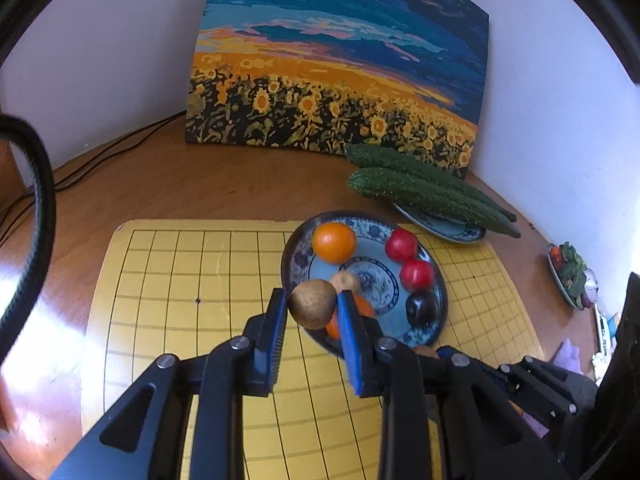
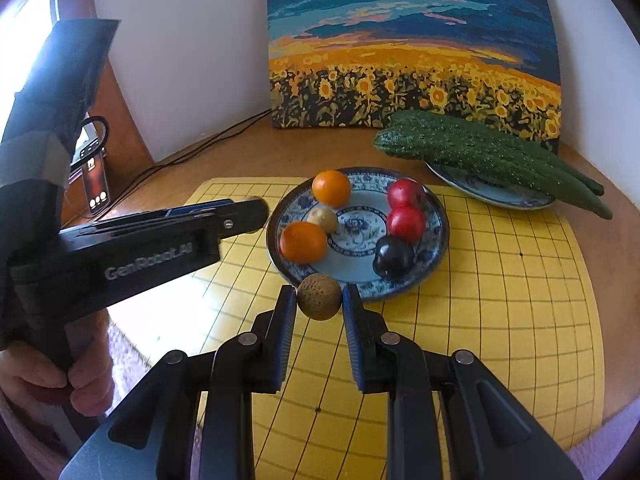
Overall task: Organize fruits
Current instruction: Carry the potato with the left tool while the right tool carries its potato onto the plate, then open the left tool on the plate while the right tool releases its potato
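**Two brown fruits held at the plate's near edge**

Some things stay hard to read. In the left wrist view the left gripper's point(image 1: 313, 306) right finger covers most of an orange point(image 1: 362, 307) on the plate, and the right gripper's point(image 1: 520, 376) fingertips are hidden behind it, with only a sliver of brown showing there. In the right wrist view the left gripper point(image 2: 244, 216) is seen from the side, so its hold cannot be read from that angle. A dish point(image 1: 570, 276) at the far right of the surface is small and cut off — greens and something red, no more can be told.

The left gripper's fingers are narrowed onto a brown round fruit point(image 1: 313, 305), held over the near-left rim of the blue patterned plate point(image 1: 298, 256). The right gripper's point(image 2: 319, 300) fingers clamp a second brown fruit point(image 2: 319, 297) just in front of the plate's near rim point(image 2: 434, 204), above the yellow grid board point(image 2: 500, 300).

On the plate lie two oranges point(image 2: 331, 188), a small tan fruit point(image 2: 323, 219), two red fruits point(image 2: 406, 222) and a dark plum point(image 2: 394, 256) — the reds and plum along the right side. Behind, a second plate point(image 2: 500, 196) carries two cucumbers point(image 2: 472, 148), which overhang its rim. A sunflower painting point(image 2: 412, 48) leans against the wall.
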The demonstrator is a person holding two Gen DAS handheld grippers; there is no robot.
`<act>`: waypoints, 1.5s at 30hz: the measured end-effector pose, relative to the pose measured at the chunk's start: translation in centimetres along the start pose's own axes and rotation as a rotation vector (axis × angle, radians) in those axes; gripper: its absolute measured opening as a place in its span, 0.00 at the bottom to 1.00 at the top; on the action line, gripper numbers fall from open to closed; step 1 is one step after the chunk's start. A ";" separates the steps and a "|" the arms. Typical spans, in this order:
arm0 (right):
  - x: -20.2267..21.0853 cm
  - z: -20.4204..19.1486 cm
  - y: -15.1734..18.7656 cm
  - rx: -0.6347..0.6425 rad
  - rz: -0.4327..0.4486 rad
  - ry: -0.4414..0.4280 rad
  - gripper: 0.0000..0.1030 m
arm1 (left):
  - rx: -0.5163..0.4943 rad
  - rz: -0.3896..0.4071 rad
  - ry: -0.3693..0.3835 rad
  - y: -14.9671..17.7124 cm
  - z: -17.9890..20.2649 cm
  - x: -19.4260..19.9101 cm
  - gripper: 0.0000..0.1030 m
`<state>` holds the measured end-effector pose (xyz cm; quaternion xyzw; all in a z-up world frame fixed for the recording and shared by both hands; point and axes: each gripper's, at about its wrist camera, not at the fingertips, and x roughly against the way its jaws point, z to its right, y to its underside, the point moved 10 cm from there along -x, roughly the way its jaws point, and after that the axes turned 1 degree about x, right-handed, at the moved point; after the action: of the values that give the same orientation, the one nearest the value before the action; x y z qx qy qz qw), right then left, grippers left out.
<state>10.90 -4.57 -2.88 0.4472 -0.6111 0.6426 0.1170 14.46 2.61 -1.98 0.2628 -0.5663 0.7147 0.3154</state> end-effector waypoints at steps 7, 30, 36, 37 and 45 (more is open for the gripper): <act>-1.0 0.3 -0.4 -0.005 0.003 0.003 0.24 | -0.006 -0.011 -0.002 -0.4 0.1 -1.6 0.26; -1.3 0.7 -0.5 -0.024 0.005 -0.002 0.34 | -0.027 -0.013 -0.009 -0.7 0.6 -1.8 0.26; -0.7 0.7 -0.5 -0.033 0.020 0.004 0.42 | -0.027 -0.018 -0.011 -0.2 0.6 -0.8 0.27; -0.6 0.7 -0.5 -0.035 0.021 0.006 0.42 | -0.029 -0.019 -0.012 -0.1 0.7 -0.6 0.27; 0.3 1.6 0.0 -0.053 0.018 0.022 0.51 | -0.027 -0.028 -0.023 0.9 1.0 1.0 0.31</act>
<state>11.40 -6.11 -2.88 0.4311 -0.6305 0.6323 0.1297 13.11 1.62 -1.57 0.2744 -0.5758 0.6994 0.3224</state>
